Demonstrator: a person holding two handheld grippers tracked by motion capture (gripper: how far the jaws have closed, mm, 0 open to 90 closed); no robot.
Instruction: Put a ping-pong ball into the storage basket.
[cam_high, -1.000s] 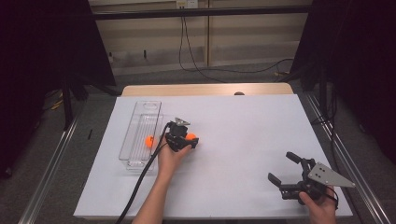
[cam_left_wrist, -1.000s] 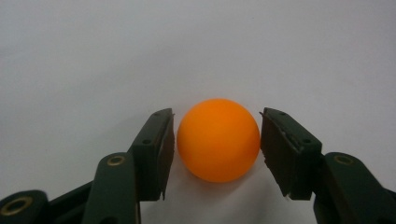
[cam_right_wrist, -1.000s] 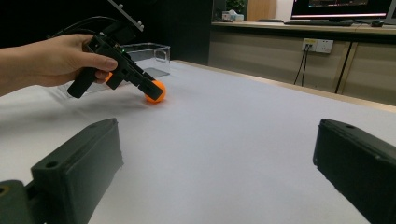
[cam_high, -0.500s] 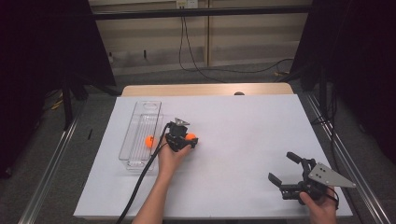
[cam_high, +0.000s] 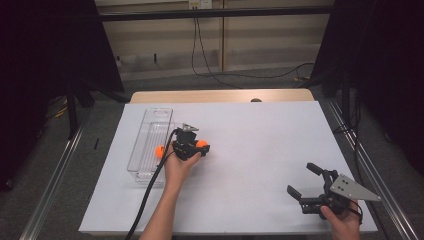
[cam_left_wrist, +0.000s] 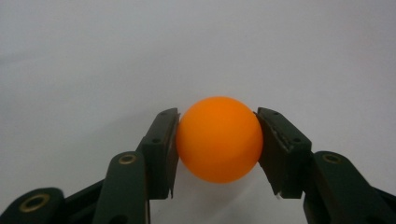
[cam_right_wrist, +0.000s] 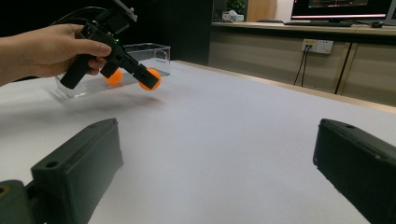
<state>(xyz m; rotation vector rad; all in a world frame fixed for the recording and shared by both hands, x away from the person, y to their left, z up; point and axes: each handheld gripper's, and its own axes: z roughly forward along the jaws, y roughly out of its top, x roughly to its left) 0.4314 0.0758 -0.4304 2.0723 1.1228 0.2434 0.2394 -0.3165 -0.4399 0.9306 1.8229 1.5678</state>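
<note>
So the left gripper (cam_left_wrist: 218, 154) has its jaws clamped on an orange ball (cam_left_wrist: 219, 139), pads pressing it from both sides; they've just finished closing in on it and there's no slack left. In the high view that ball (cam_high: 201, 144) sits just off the right side of the clear plastic bin (cam_high: 142, 170), right at the white desk (cam_high: 260, 150), and it's hard to tell whether it's lifted or touching. Ball count is two: the gripped one, plus a second orange ball (cam_high: 159, 150) already lying inside the bin. One bin, two grippers. The right gripper (cam_high: 311, 186) is parked well away near the desk's front right corner, jaws spread wide with nothing between them. Looks like roughly halfway through: one ball is binned, this one's grabbed, so what's left is carrying it over the wall and letting go.
</note>
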